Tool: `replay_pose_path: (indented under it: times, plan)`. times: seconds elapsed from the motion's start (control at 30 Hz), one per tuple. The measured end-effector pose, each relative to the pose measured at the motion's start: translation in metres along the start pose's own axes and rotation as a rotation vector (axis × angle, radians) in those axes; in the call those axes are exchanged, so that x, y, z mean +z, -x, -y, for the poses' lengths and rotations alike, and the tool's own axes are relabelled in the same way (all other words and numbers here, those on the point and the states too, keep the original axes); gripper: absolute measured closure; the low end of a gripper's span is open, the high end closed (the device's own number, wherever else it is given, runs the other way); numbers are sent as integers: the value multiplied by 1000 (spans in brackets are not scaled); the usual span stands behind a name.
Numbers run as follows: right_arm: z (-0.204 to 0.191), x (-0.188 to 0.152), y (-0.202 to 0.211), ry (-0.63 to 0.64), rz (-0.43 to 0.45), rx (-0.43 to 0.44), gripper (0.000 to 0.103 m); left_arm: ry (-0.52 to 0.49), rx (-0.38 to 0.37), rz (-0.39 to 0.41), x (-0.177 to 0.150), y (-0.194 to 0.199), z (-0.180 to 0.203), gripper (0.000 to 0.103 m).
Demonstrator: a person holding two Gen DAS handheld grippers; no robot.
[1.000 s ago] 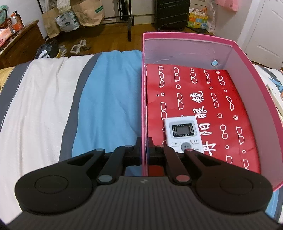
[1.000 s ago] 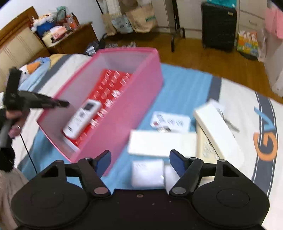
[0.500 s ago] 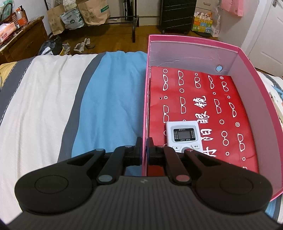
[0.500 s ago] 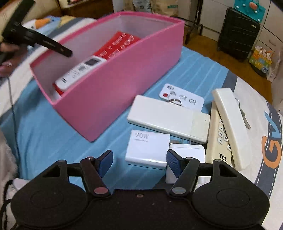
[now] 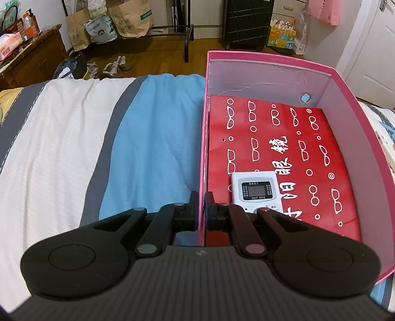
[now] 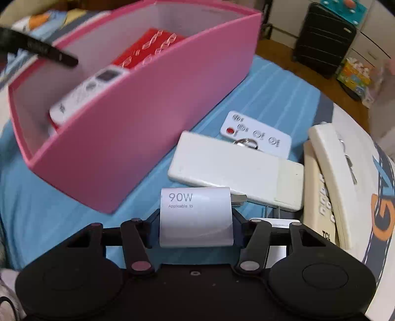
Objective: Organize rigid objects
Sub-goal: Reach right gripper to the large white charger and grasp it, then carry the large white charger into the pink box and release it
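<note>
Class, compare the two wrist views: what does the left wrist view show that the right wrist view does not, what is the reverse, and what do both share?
Left only: the left gripper clamped on the box's wall.
Right only: the right gripper, jaws just closing around the 90W charger, plus a flat white device and TCL remote.
Both: the pink box holding a white remote.

— What lies past the bed?

— A brown wooden plank floor [image 5: 158, 59], with crumpled brown paper bags [image 5: 128, 19] against the far wall.

— And furniture?

— A dark wooden dresser [image 5: 32, 61] stands far left; a black ribbed hard-shell suitcase [image 5: 246, 24] stands far centre. A white panelled door [image 5: 372, 49] is far right.

— The bed itself?

— Covered by a white, grey and blue striped bedspread [image 5: 86, 148].
</note>
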State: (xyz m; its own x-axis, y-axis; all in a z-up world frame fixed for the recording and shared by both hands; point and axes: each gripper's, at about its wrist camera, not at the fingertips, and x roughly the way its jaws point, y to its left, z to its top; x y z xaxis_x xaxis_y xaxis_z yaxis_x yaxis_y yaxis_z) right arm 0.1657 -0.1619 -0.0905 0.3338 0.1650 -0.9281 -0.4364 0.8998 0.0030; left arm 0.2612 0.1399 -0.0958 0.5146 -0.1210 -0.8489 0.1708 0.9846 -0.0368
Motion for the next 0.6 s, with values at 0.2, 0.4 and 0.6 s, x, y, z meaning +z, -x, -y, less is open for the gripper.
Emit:
replay_pose_path:
  times: [0.2,0.4,0.6]
  plan:
    - [-2,4,51,-53,127,-24,42,23,-11,-6,1,-1,-5,99]
    - [-36,40,121,66,280,76,42,57,-43,-2,1,2,-12,100]
    - [-84,99,98,197,181,217,42,84,-69,1,-1,2,-17,100]
